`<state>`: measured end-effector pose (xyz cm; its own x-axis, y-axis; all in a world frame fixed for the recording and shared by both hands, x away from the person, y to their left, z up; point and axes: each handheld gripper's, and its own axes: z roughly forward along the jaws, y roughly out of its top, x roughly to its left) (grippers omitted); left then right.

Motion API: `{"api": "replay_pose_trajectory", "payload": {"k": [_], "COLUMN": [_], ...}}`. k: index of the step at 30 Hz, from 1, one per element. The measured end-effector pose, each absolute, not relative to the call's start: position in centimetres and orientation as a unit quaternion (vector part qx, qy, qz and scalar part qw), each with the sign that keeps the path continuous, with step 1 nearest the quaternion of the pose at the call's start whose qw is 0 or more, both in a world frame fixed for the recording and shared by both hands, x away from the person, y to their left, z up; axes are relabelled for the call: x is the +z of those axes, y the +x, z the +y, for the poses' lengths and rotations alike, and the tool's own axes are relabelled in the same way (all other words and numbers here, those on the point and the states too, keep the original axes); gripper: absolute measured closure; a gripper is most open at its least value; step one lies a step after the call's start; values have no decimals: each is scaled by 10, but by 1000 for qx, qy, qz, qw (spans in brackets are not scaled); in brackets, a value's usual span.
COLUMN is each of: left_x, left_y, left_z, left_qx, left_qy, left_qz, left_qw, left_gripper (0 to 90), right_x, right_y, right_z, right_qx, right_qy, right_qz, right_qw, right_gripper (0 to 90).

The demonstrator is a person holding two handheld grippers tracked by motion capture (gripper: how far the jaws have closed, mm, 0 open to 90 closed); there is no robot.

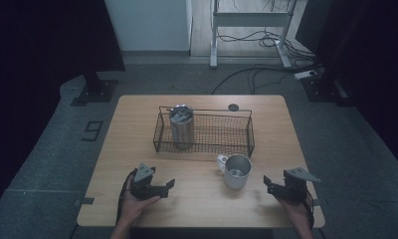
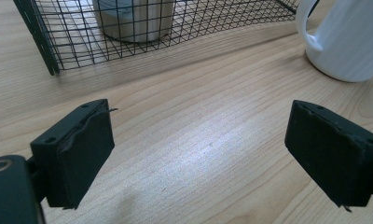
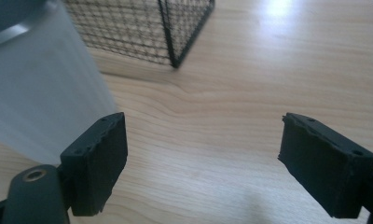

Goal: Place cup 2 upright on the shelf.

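One wooden table (image 1: 137, 129). One wire basket (image 1: 222, 134) holding one steel tumbler (image 1: 181, 127). One white mug (image 1: 235, 171) stands just before the basket, between two tools: left tool (image 1: 168, 185) and right tool (image 1: 267, 185), both gaping, empty.

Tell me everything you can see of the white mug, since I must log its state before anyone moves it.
The white mug stands upright on the wooden table, just in front of the wire basket and between the two grippers. It looks glazed, ceramic or enamel, with a smooth wall, an open mouth and a looped handle turned toward the basket and the left gripper's side. The inside looks empty. Nothing touches it except the table.
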<state>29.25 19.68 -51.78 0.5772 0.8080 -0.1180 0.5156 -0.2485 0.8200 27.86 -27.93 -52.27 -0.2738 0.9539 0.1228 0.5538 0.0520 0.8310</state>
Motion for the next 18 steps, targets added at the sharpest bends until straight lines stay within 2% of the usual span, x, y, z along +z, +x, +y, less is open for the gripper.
{"api": "replay_pose_trajectory", "payload": {"k": [18], "left_x": [-517], "left_y": [293], "left_z": [203], "left_qx": [167], "left_qy": [767], "left_qz": [434], "left_qw": [442], "left_gripper": [80], "right_x": [-492], "right_y": [259], "right_z": [-258], "right_qx": [464], "right_qy": [506], "right_qz": [690], "right_qw": [229], "right_gripper": [144]}}
